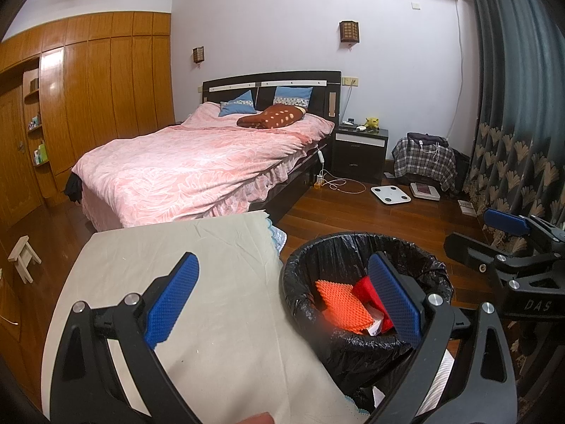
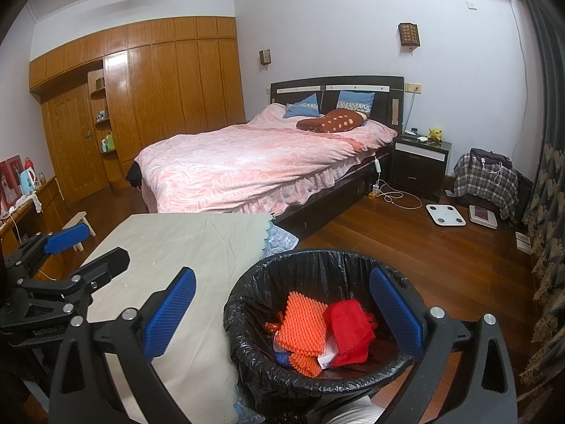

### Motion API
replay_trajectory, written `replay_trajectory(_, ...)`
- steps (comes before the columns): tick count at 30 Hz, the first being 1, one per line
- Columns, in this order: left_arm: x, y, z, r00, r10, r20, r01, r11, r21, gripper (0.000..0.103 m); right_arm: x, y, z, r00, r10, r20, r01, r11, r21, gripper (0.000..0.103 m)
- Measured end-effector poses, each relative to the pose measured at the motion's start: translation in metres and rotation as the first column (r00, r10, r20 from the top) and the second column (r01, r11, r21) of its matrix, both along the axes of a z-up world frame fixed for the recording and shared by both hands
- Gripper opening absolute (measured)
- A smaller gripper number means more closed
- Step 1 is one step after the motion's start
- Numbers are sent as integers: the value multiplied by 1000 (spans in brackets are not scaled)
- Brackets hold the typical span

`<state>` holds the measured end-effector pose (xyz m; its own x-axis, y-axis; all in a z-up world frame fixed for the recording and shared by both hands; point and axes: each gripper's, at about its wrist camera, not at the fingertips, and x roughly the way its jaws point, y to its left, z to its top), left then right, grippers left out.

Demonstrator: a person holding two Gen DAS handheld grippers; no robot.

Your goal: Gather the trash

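Note:
A bin lined with a black bag (image 1: pixel 356 247) (image 2: pixel 317 259) stands beside a table covered in beige cloth (image 1: pixel 197 258) (image 2: pixel 197 243). Inside lie orange bumpy foam pieces (image 1: pixel 340 302) (image 2: pixel 305 321), a red cloth-like piece (image 1: pixel 367 291) (image 2: pixel 349 328) and some white paper. My left gripper (image 1: pixel 286 300) hangs open over the table's right edge and the bin's left rim, with nothing between its blue pads. My right gripper (image 2: pixel 282 312) is open above the bin, also holding nothing. Each gripper shows at the edge of the other's view, as the right gripper (image 1: pixel 494 236) and the left gripper (image 2: pixel 77 247).
A bed with a pink cover (image 1: pixel 197 162) (image 2: pixel 261 166) fills the middle of the room. Wooden wardrobes (image 1: pixel 106 84) line the left wall. A nightstand (image 2: pixel 420 162), a white scale (image 2: pixel 445 213), a cable and a plaid-covered item (image 2: pixel 487 180) stand on the wooden floor by the curtain (image 1: pixel 522 106). A small stool (image 1: pixel 23 256) sits at left.

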<state>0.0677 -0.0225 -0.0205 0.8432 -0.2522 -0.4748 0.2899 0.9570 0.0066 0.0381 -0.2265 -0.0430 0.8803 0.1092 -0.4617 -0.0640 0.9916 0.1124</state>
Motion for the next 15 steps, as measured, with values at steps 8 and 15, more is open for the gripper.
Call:
replay_trajectory(8, 0, 0, 0, 1000, -1, 1, 1, 1000, 1, 94, 0, 1, -1, 1000, 1, -2, -1, 1000, 0, 97)
replay_trajectory(15, 1, 2, -1, 1000, -1, -2, 1, 1000, -3, 94, 1, 3, -3, 1000, 2, -4, -2, 1000, 0, 97)
